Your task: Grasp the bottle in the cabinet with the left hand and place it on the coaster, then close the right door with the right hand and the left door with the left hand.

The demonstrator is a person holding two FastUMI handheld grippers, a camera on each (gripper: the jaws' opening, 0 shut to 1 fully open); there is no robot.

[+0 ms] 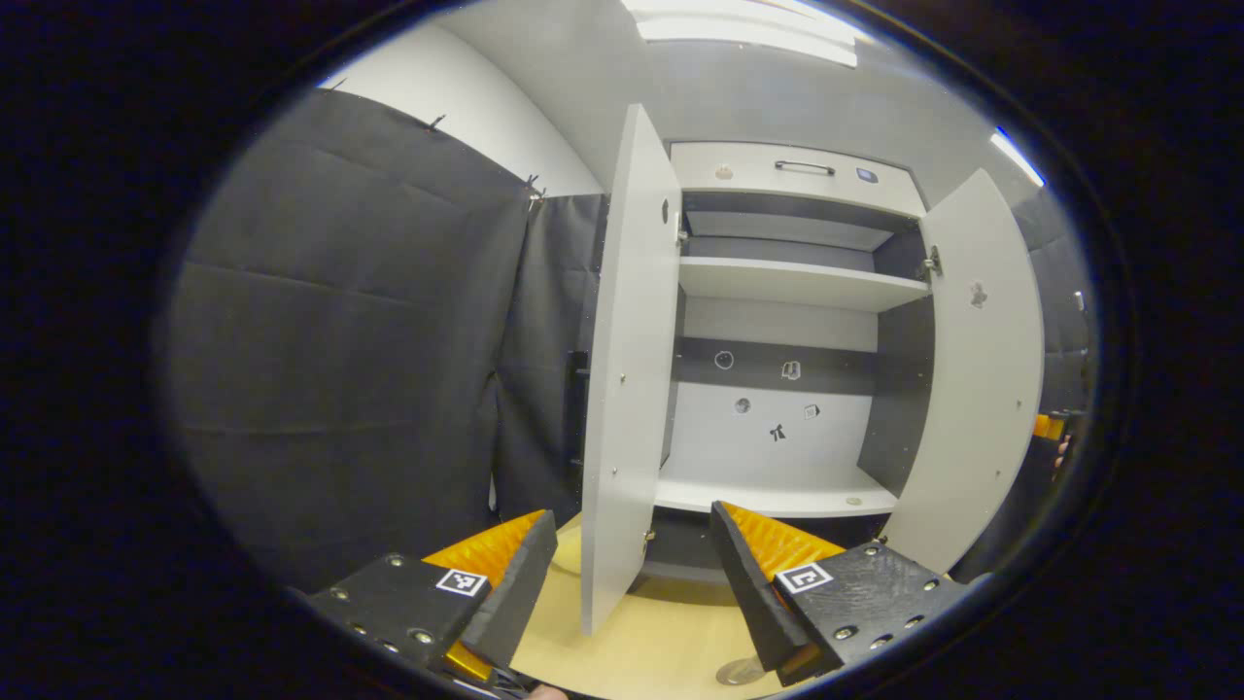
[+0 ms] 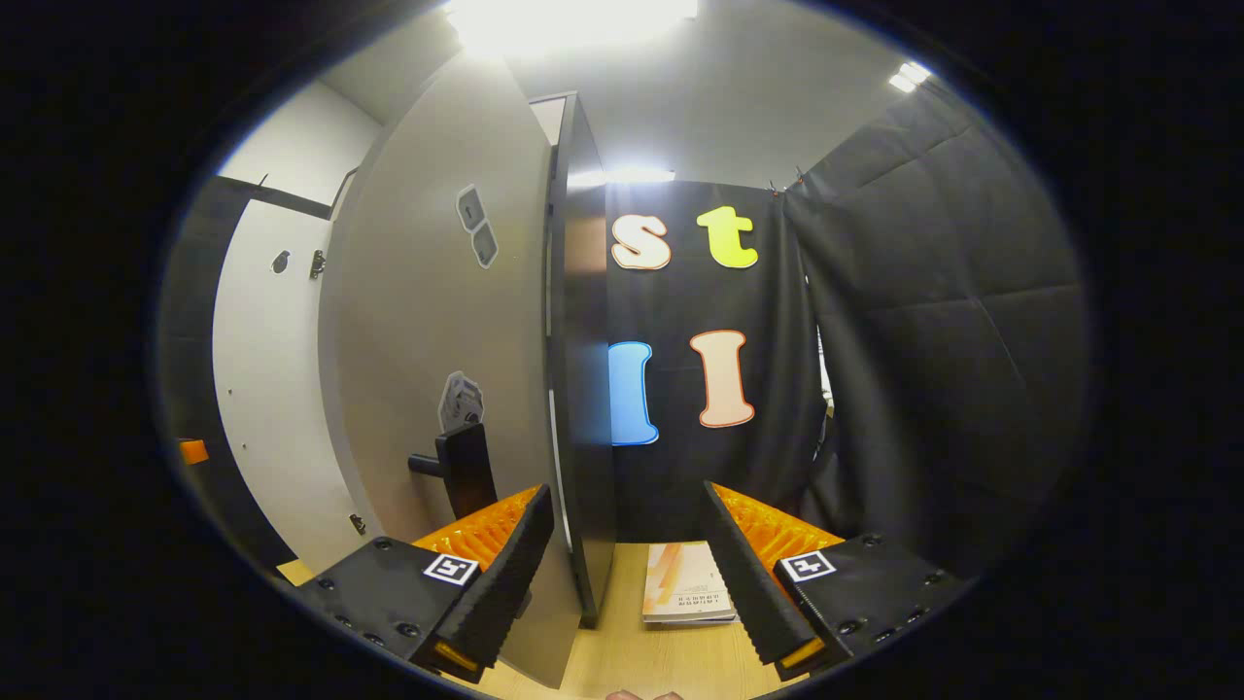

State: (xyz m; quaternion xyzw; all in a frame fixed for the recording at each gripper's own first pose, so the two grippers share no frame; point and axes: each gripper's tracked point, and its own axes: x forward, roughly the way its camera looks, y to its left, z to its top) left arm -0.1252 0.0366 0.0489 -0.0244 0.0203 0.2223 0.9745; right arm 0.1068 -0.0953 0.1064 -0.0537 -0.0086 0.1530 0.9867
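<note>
In the left gripper view, found the left gripper (image 1: 632,515) at 6 o'clock with jaws spread wide, gripping nothing. Counted two fingers, one on each side of the left door's lower edge, apart from it. Saw one cabinet (image 1: 795,163) ahead with two doors, both swung open: left door (image 1: 632,369) at centre, right door (image 1: 982,369) at 3 o'clock. Counted two shelves between them, upper shelf (image 1: 797,282) at 1 o'clock and lower shelf (image 1: 777,496) at 5 o'clock. Made out five small stickers (image 1: 777,433) on the back panel between the shelves. Noted one drawer handle (image 1: 805,167) at 12 o'clock. Spotted one round grey disc (image 1: 739,671) on the table (image 1: 661,642) at 6 o'clock, just beside the right finger; could not tell whether it was the coaster.

In the right gripper view, found the right gripper (image 2: 624,494) at 6 o'clock, jaws also wide apart and clamping nothing. Saw the right door's edge standing in the gap between the two fingers; could not tell whether either finger touched it. Counted three stickers and one black handle (image 2: 457,467) on that door's face, at 9 o'clock of the gripper. Saw one booklet (image 2: 685,583) lying flat on the table at 6 o'clock, between the fingers.
</note>
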